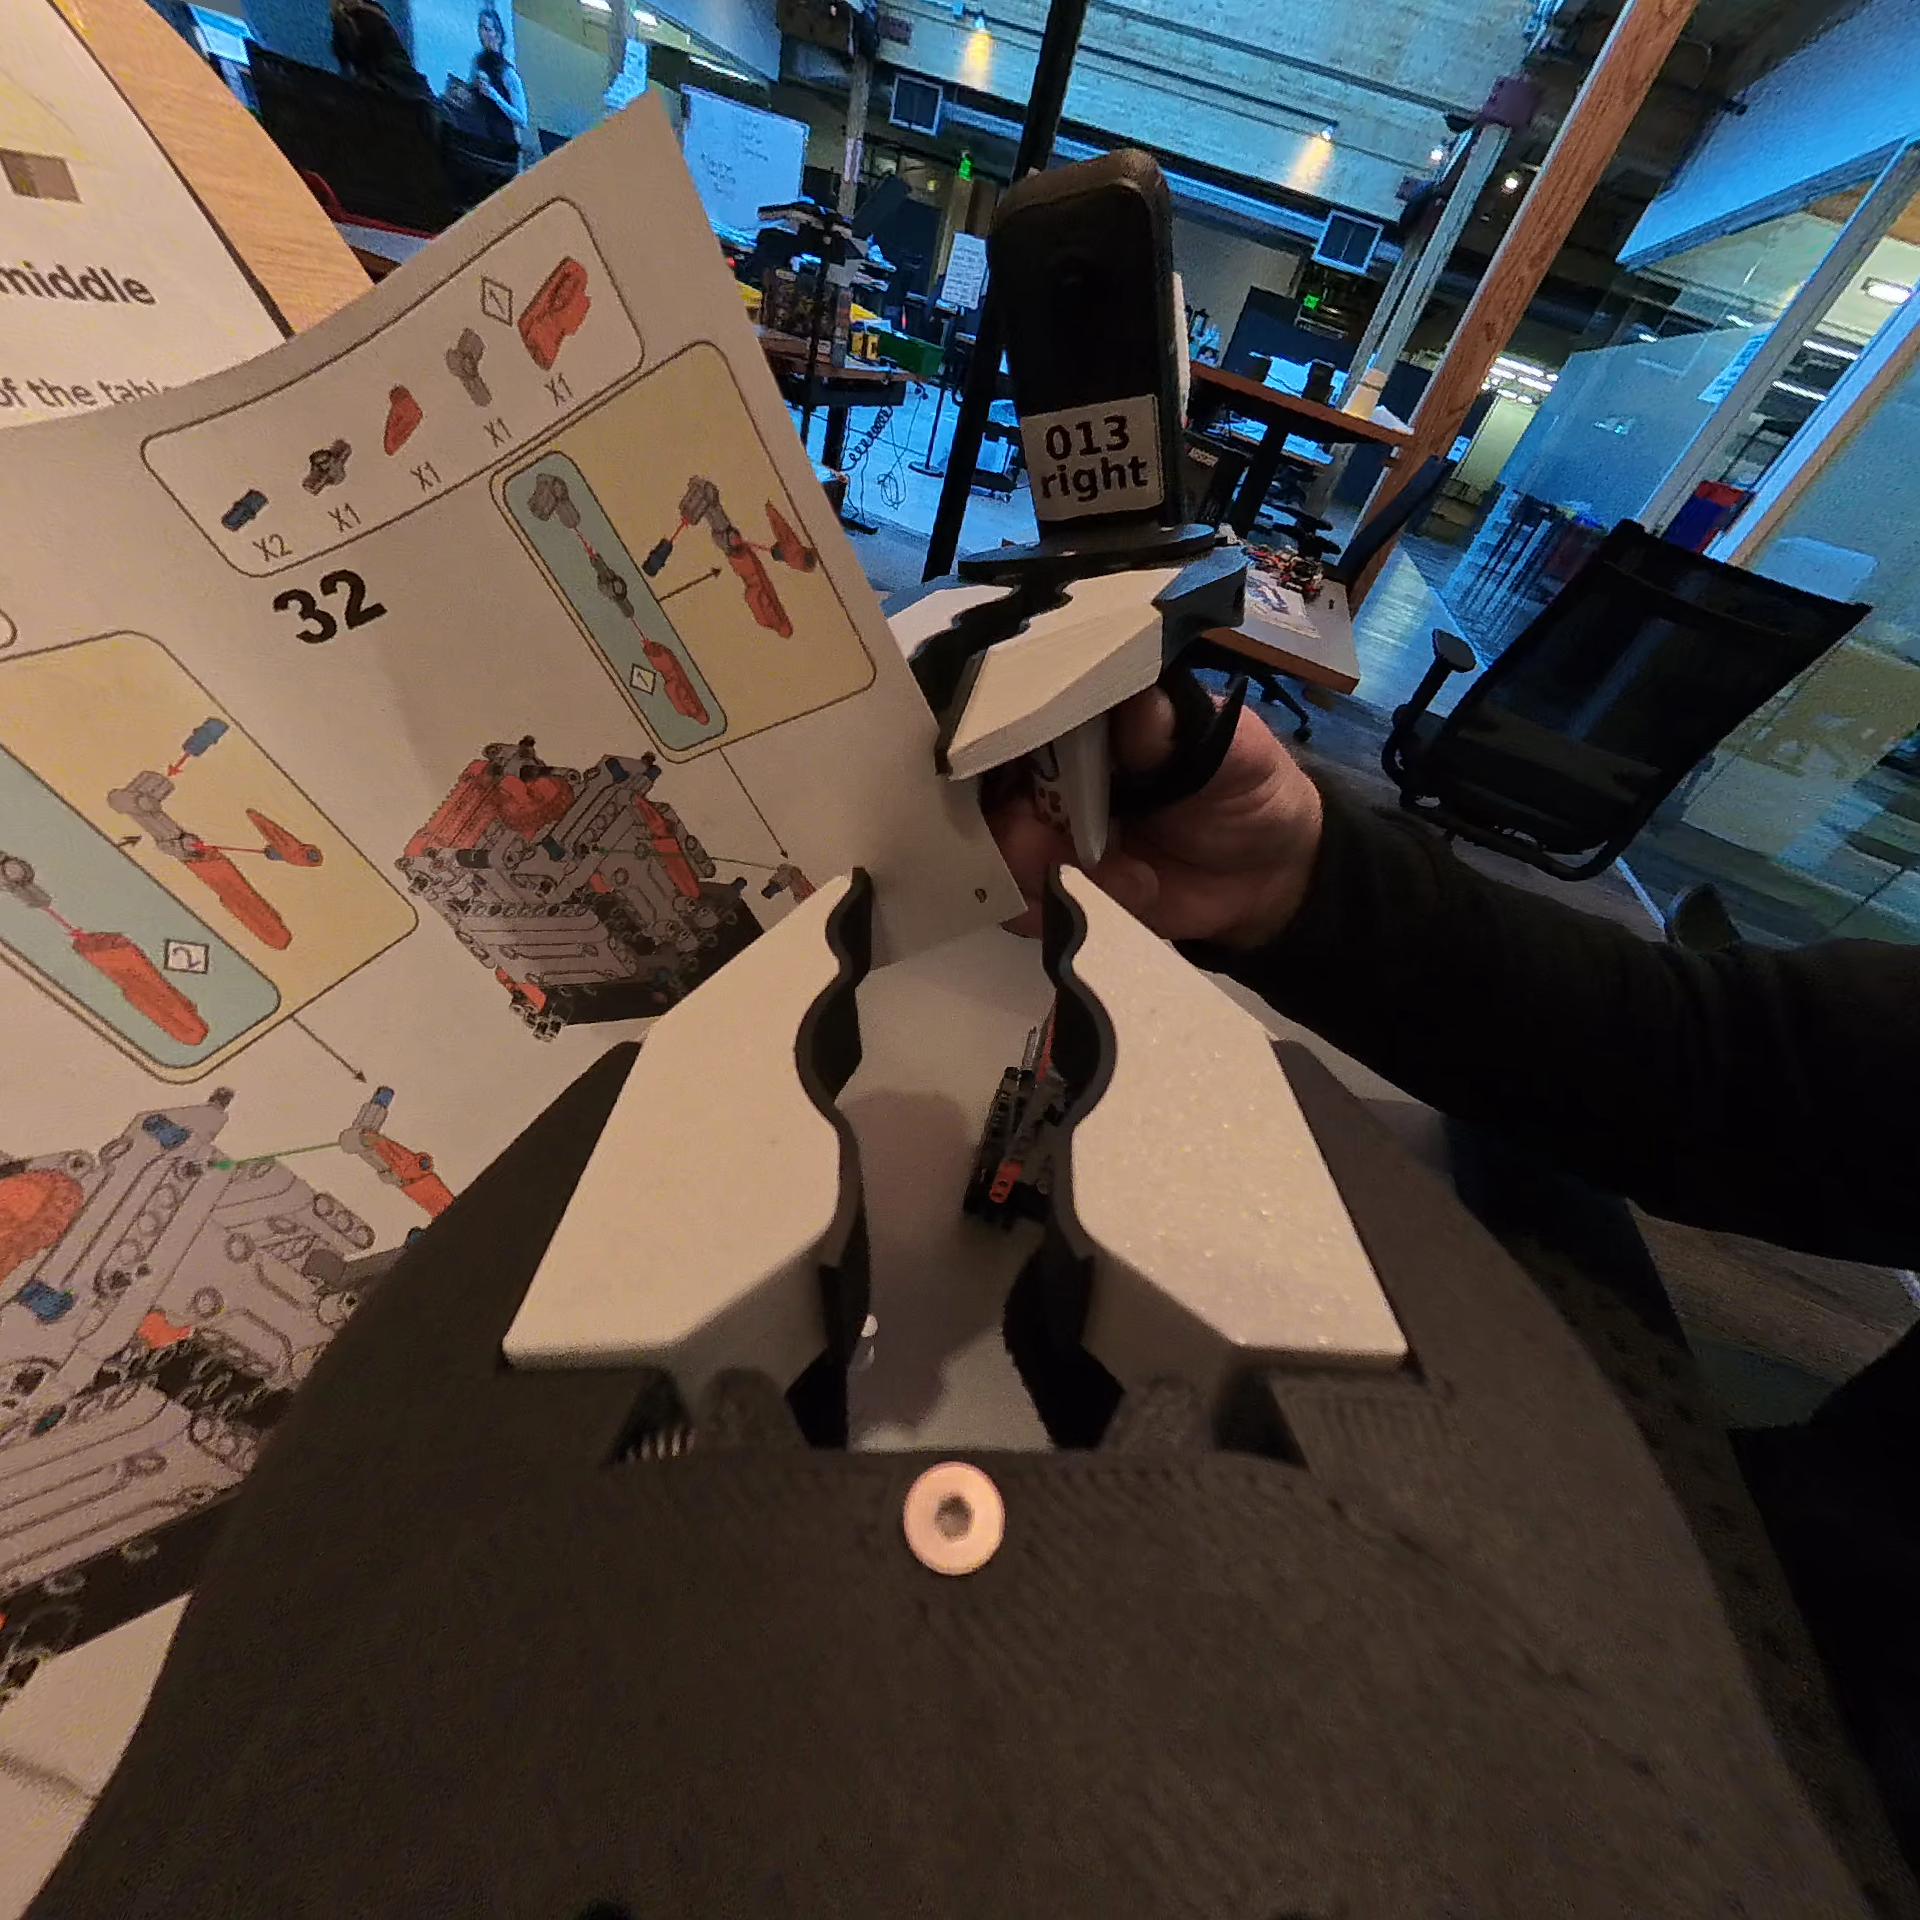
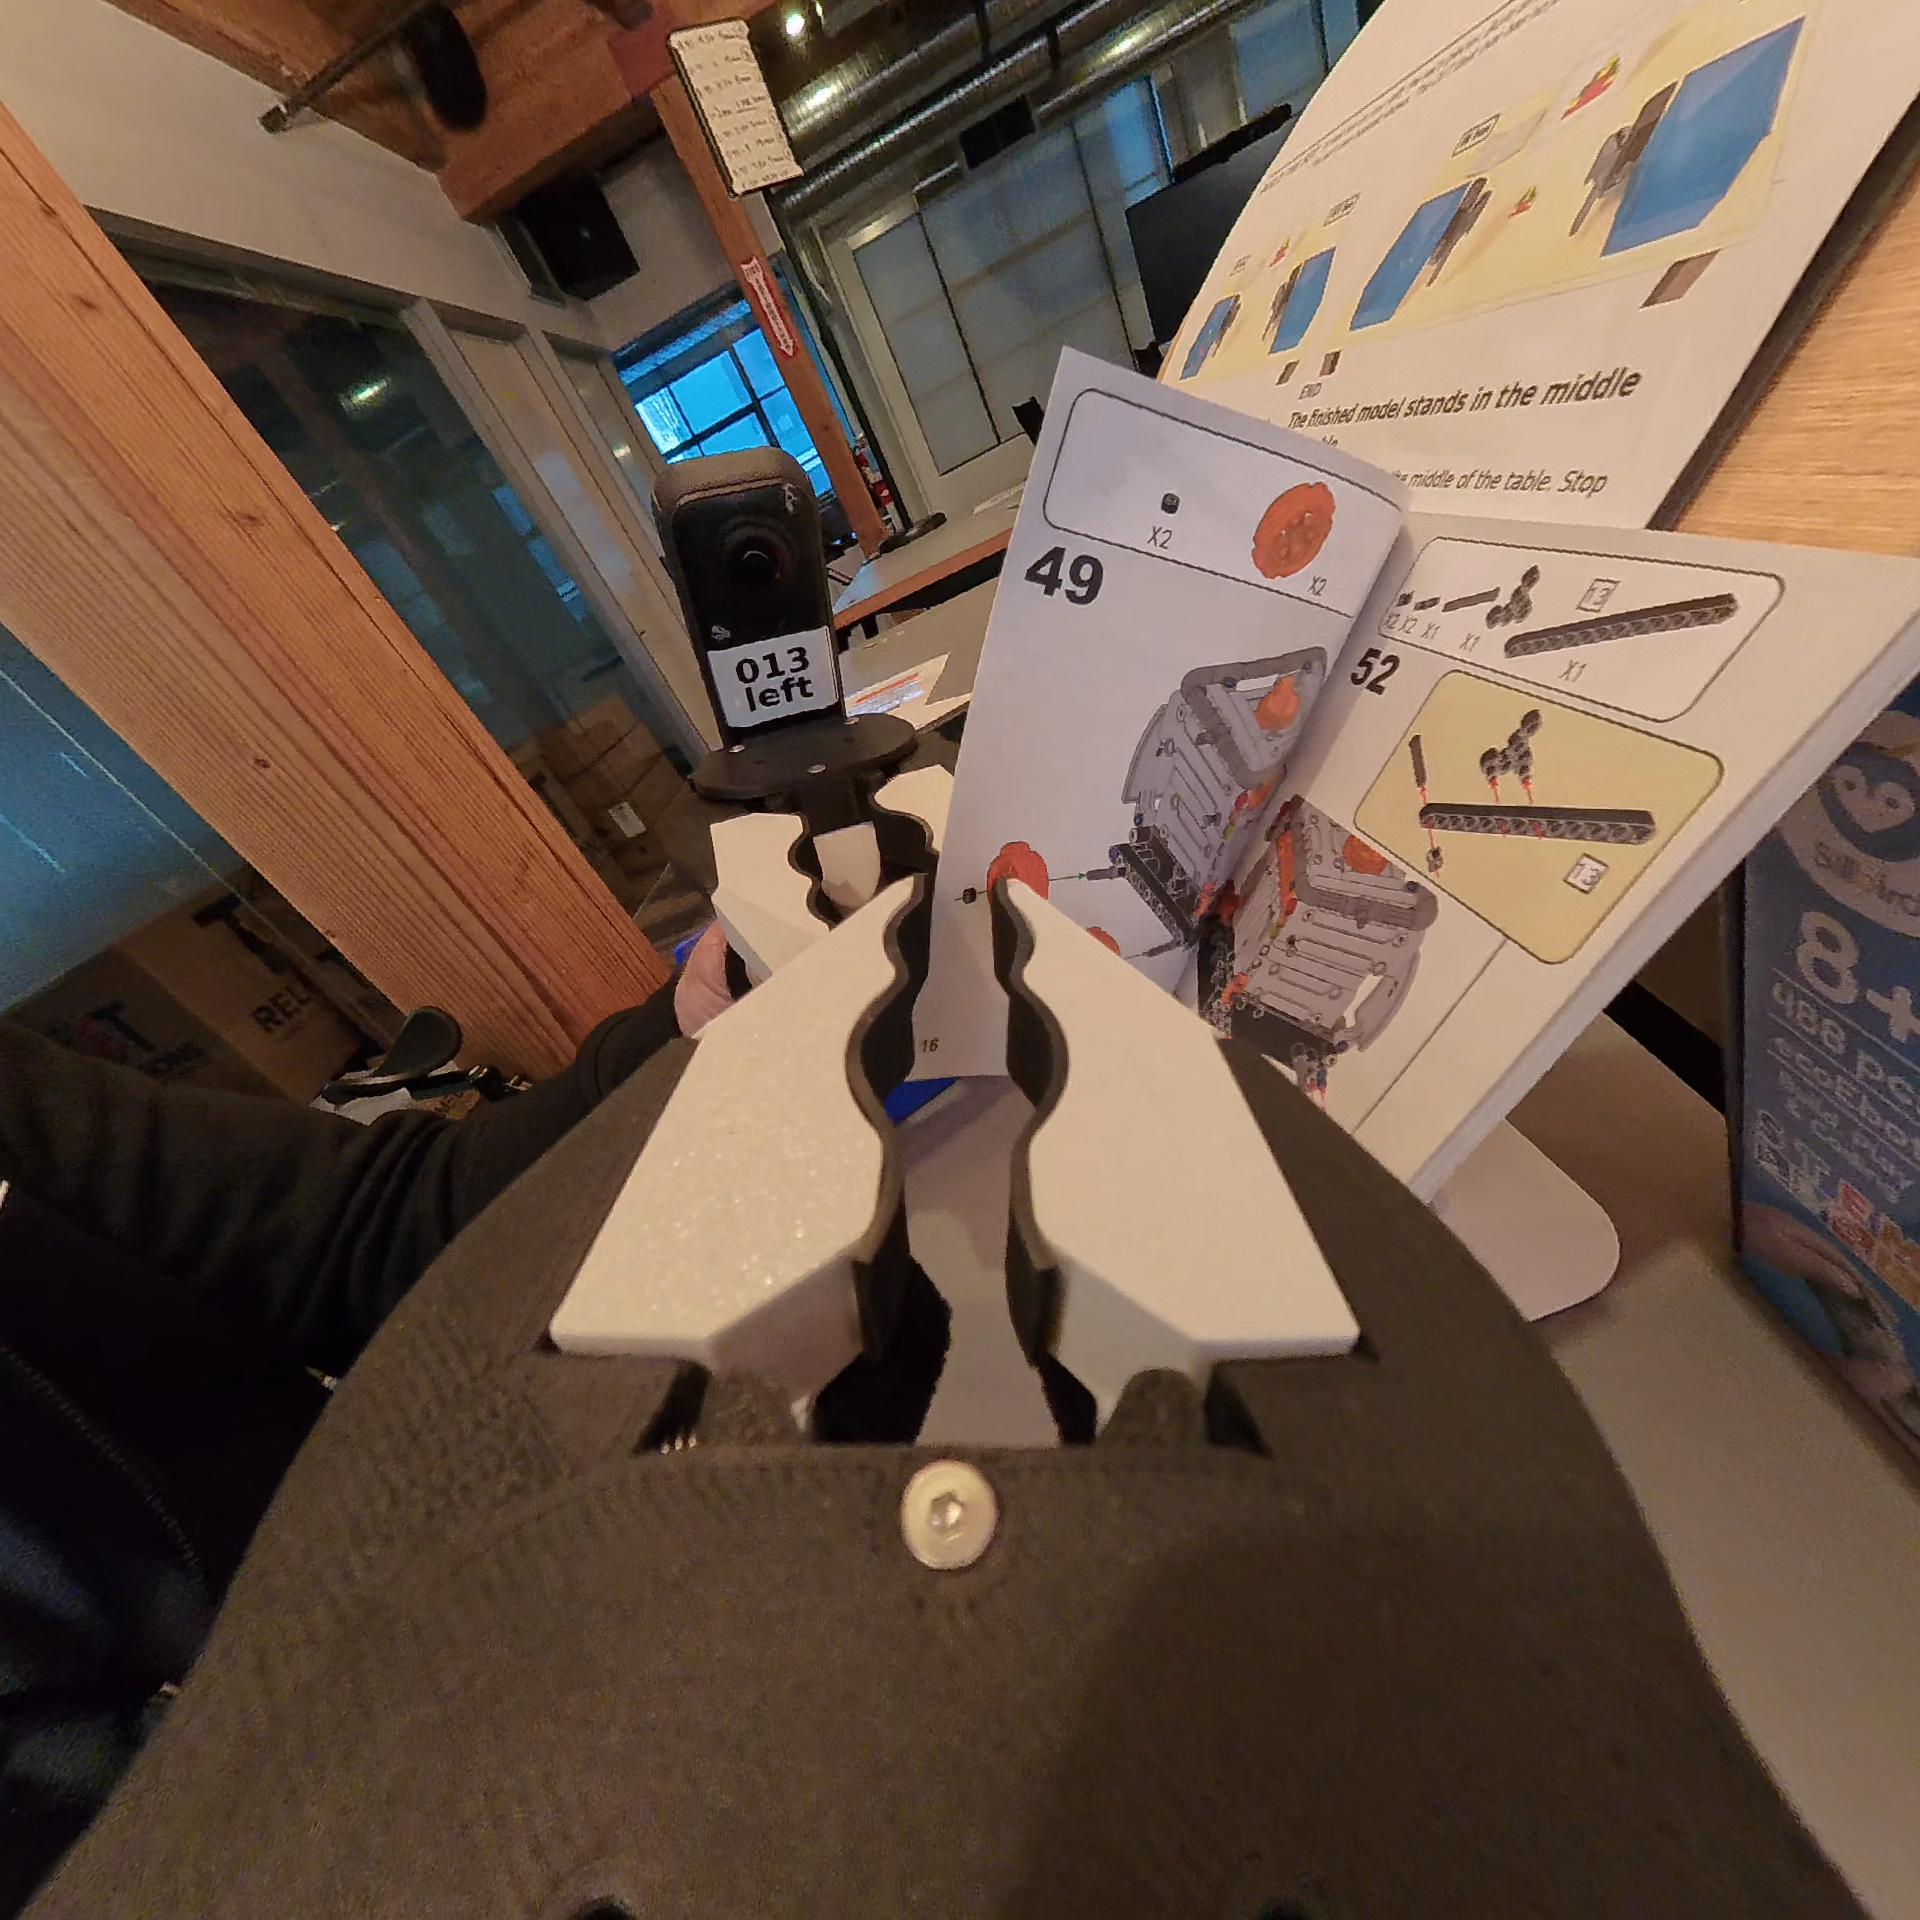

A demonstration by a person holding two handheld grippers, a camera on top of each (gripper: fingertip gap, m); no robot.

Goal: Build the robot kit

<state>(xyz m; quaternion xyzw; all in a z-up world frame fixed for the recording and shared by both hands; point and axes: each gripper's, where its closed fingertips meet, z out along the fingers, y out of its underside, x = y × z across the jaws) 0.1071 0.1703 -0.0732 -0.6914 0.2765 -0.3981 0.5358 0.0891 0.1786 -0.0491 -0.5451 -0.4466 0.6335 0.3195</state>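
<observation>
Plainly, the booklet [image 1: 468, 623] is thin paper: light, limp and easily creased or torn, so it is best taken near a free edge or corner of one leaf, with a gentle pinch. It is propped open on a white stand [image 2: 1527, 1226], and one leaf is lifted upright off the stack.

The left gripper [image 1: 961, 899] is released, with its jaws well parted. The lower right corner of the lifted leaf lies just between the tips and is not clamped.

The right gripper [image 2: 958, 891] is parted only narrowly. The lower left part of the leaf is seen through the gap, just beyond the tips, and no firm pinch can be made out.

A small dark brick assembly [image 1: 1023, 1132] is seen on the table below the left gripper. A blue box [image 2: 1829, 1039] stands to the right.
</observation>
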